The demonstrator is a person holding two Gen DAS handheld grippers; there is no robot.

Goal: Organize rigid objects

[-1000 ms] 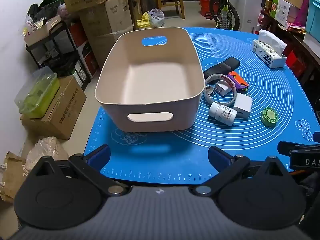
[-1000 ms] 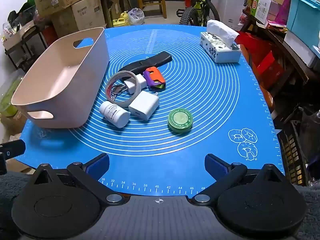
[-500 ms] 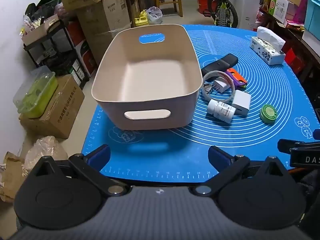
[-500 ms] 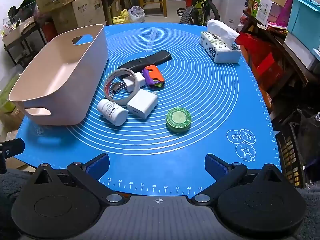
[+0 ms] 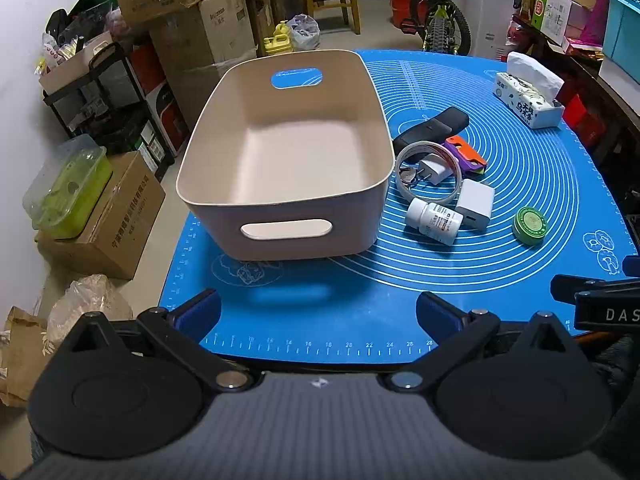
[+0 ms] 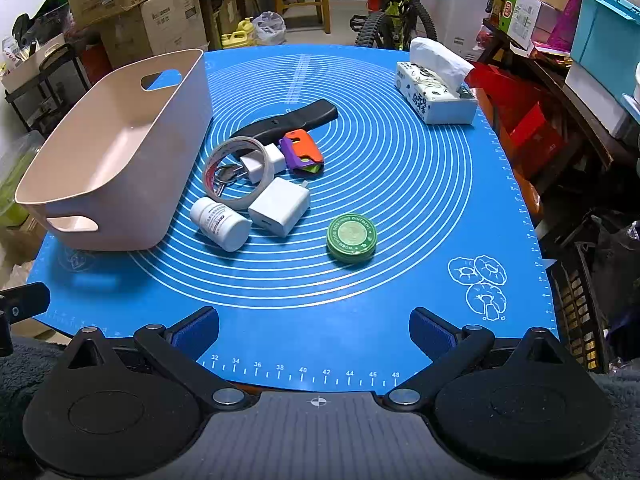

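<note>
Smooth rounded beige bin beside glossy round green tin.

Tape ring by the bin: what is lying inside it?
Inside the tape ring lie a small white plug adapter and a bunch of keys. The ring's near wall hides part of the keys, so their number cannot be told.

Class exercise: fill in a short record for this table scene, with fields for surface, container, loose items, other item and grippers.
surface: blue mat
container: beige bin, nothing inside
loose items: green tin, white pill bottle, large white charger, small white plug, tape ring, keys, orange-purple tool, black case
other item: tissue box
grippers: left gripper open; right gripper open
</note>
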